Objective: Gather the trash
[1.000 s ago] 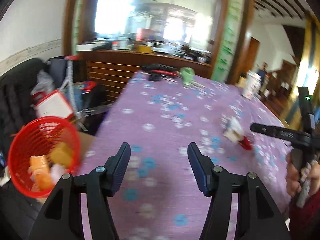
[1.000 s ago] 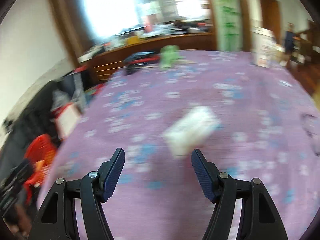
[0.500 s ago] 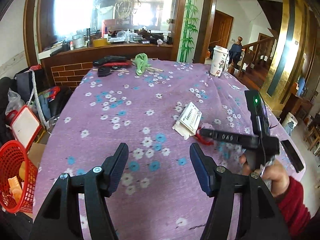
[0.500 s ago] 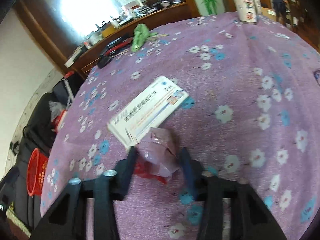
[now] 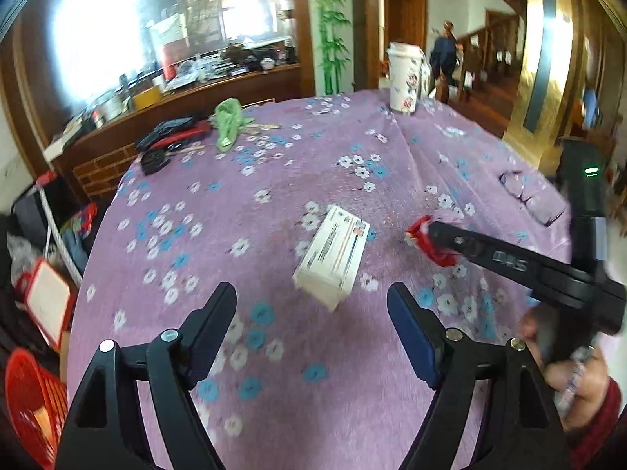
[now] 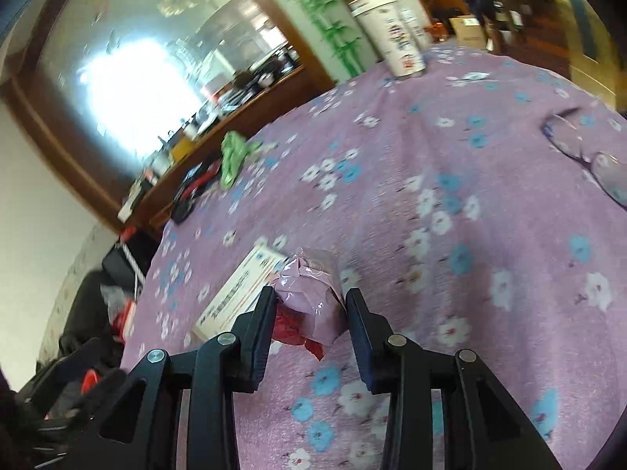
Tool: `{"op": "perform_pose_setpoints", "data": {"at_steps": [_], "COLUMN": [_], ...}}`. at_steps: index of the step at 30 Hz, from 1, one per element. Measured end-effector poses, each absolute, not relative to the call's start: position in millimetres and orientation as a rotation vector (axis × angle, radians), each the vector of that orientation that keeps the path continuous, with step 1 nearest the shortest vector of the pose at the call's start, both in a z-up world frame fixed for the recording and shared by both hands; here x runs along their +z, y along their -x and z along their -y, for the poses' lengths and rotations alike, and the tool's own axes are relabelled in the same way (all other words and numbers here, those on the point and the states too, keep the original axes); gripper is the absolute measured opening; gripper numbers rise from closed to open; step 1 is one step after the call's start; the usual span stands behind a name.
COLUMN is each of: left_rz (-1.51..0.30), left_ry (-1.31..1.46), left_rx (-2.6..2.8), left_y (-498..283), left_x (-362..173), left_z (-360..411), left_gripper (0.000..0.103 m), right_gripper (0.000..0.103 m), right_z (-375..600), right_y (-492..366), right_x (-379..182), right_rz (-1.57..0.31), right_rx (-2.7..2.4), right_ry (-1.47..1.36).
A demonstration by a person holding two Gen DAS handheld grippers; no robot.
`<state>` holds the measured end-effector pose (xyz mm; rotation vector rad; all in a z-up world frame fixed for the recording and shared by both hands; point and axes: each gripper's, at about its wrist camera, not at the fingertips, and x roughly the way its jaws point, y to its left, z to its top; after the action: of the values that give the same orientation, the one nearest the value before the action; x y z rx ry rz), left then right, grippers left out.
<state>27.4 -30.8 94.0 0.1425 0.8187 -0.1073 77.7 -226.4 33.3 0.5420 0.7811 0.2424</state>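
wrapper [image 6: 309, 297] now lifted in right gripper [image 6: 307, 313], red underside half hidden

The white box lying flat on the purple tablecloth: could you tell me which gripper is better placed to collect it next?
Left. The left gripper is open with the white box just ahead between its fingers, while the right gripper is already closed around the crumpled pink-and-red wrapper.

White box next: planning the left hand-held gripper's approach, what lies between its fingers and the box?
Only bare flowered tablecloth, seen in the left wrist view: the open left hand-held gripper faces the white box with nothing in the way.
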Motion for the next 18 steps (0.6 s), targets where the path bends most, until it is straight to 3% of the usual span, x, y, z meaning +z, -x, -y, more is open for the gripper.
{"op": "perform_pose_setpoints", "data": {"at_steps": [16, 18], "left_rz": [-0.973, -0.977], "left_ry": [-0.322, -0.272], "left_rx": [-0.102, -0.106], "left_y": [-113, -118], "left_x": [20, 18], "left_z": [76, 69], "left_gripper": [0.082, 0.072], "right_gripper": [0.039, 0.039], "right_z": [236, 235], "right_y": [-77, -78], "right_x": [34, 34], "right_rz": [-0.779, -0.778], "right_rx": [0.221, 0.221], "right_ry": [-0.563, -0.555]}}
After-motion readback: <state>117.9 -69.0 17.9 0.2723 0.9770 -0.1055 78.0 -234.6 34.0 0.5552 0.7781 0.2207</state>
